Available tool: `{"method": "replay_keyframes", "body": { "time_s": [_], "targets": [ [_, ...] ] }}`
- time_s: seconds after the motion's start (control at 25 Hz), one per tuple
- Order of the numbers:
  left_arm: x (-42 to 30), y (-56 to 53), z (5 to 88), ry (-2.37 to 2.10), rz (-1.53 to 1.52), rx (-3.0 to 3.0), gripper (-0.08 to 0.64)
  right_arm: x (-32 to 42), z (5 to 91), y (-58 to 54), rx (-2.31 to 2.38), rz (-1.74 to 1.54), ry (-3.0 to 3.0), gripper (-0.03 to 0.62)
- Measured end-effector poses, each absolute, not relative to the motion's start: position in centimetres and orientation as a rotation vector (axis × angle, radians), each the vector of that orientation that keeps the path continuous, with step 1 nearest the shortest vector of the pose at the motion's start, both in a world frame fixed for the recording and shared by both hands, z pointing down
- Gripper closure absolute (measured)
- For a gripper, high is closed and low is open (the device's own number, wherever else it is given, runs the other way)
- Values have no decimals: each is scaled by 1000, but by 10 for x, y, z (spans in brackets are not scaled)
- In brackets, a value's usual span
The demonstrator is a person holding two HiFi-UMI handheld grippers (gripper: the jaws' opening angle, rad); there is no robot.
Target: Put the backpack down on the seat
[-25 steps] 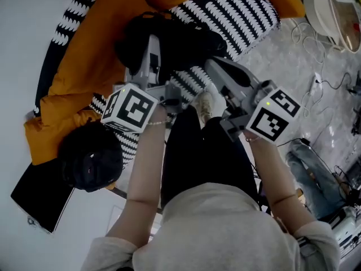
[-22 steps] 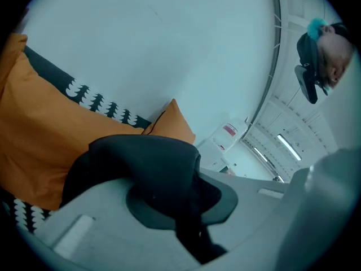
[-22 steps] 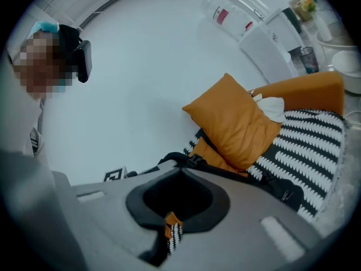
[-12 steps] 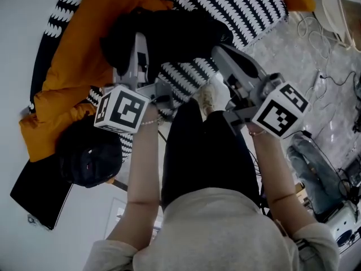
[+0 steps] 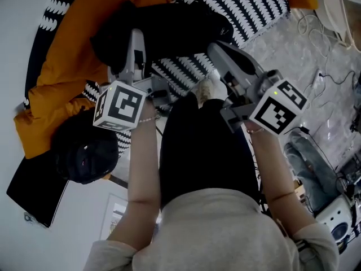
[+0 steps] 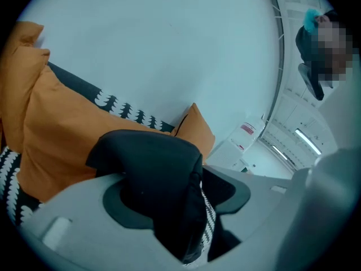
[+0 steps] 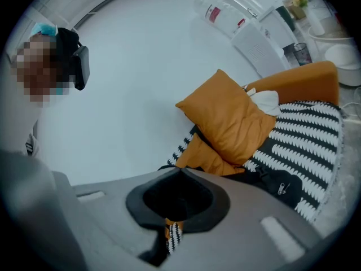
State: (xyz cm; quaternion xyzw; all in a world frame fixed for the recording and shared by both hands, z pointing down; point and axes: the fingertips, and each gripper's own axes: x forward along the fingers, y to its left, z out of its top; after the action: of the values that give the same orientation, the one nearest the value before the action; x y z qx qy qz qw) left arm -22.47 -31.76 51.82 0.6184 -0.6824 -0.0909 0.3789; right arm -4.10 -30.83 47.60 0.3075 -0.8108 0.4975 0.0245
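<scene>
The seat [image 5: 242, 7], in a black-and-white patterned cover, fills the top of the head view, with orange cushions [image 5: 73, 55] piled along its left side. The black backpack [image 5: 175, 30] lies on the cover, its left end against the cushions. The person's dark-clad legs [image 5: 203, 151] run down the middle, and both forearms reach toward the seat. The left gripper [image 6: 189, 182] is at the backpack's left part: its jaws have just been opening and now stand apart, a fold of the black fabric between them, draped on the left pad [image 6: 121, 199], with patterned cover showing through the gap beside the right pad. The right gripper [image 7: 179, 176] is beside the backpack's right edge, jaws together on nothing.
</scene>
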Motion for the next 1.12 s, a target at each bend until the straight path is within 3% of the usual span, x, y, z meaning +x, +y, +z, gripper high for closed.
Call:
{"method": "replay_keyframes", "body": {
  "time_s": [0.72,1.12],
  "targets": [
    [-240,-272,552,-1815,-129,1439,143,-39,494,-287,966,1572,-2469,589],
    [-237,-233,563,-1820,-177,1309,138,-39,488,-259,914,1590,-2486,589]
  ]
}}
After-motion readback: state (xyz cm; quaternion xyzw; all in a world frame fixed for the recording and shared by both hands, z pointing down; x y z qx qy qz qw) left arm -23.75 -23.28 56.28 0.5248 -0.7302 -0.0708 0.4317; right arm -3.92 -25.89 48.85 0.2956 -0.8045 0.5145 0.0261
